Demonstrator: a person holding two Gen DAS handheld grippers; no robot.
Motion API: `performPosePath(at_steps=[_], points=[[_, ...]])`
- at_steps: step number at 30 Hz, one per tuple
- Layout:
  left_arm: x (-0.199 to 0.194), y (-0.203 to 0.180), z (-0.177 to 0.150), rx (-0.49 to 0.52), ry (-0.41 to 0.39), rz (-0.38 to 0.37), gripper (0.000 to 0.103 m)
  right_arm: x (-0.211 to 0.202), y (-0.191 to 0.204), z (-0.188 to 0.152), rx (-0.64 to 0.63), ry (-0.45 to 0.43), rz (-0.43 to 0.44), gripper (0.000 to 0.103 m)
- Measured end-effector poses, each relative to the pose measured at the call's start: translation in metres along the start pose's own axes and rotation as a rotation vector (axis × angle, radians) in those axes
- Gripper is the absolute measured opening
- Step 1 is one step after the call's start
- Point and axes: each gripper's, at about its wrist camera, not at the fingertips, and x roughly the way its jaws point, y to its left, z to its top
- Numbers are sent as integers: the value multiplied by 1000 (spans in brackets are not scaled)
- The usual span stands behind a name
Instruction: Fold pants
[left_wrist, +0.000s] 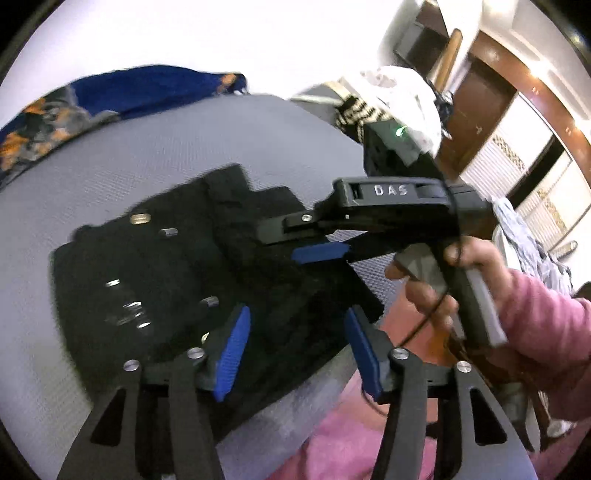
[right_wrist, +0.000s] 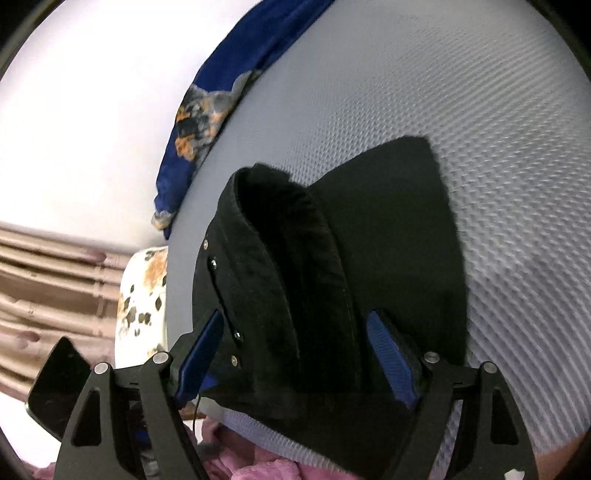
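Note:
Black pants (left_wrist: 166, 277) lie folded on a grey textured mattress (left_wrist: 184, 147), with metal buttons and rivets showing near the waist. My left gripper (left_wrist: 297, 350) hovers open over the pants' near edge, nothing between its blue pads (left_wrist: 232, 350). A hand in a pink sleeve (left_wrist: 535, 332) holds my right gripper (left_wrist: 306, 240) over the right part of the pants. In the right wrist view, the right gripper (right_wrist: 297, 354) stands wide, straddling a raised fold of the pants (right_wrist: 295, 258). Its pads (right_wrist: 393, 358) do not press on the cloth.
A blue patterned blanket (left_wrist: 110, 92) (right_wrist: 221, 92) lies along the mattress's far edge. Clothes (left_wrist: 399, 96) are piled at the back right near a wooden door (left_wrist: 476, 110). A spotted pillow (right_wrist: 142, 299), a dark phone (right_wrist: 59, 384) and a curtain (right_wrist: 48, 288) sit at the left.

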Motion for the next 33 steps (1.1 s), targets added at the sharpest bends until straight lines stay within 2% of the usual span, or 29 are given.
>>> performPosePath(at_steps=[3, 5, 8, 9, 11, 14, 15, 19, 22, 26, 29, 32, 33], points=[[-20, 29, -6, -81, -40, 79, 59, 8, 8, 8, -83, 10, 17, 78], [-28, 58, -8, -171, -60, 136, 59, 12, 12, 14, -113, 8, 37, 77], [-34, 91, -21, -297, -74, 212, 59, 28, 16, 26, -122, -3, 53, 66], [-36, 101, -28, -333, -77, 231, 59, 31, 18, 29, -122, -13, 44, 51], [-34, 116, -34, -398, -77, 251, 59, 37, 21, 33, -111, 11, 43, 28], [-38, 124, -37, -424, -101, 250, 59, 28, 33, 31, -112, -12, 21, 18], [-35, 123, -36, -421, -105, 241, 59, 19, 40, 28, -118, -28, 44, 15], [-22, 119, -26, -387, -96, 215, 59, -12, 64, 19, -153, -90, 58, 13], [-20, 109, -17, -355, -108, 195, 59, -29, 62, 17, -144, -145, 10, 12], [-12, 93, -6, -287, -118, 179, 59, -42, 27, 15, -35, -205, -79, 11], [12, 90, -2, -254, -61, 158, 59, -32, 2, 9, -34, -204, -233, 11], [38, 92, -5, -230, 12, 203, 58, -28, -15, 9, 14, -221, -206, 15], [41, 91, -6, -211, 10, 218, 58, -30, -18, 10, 30, -216, -197, 19]])
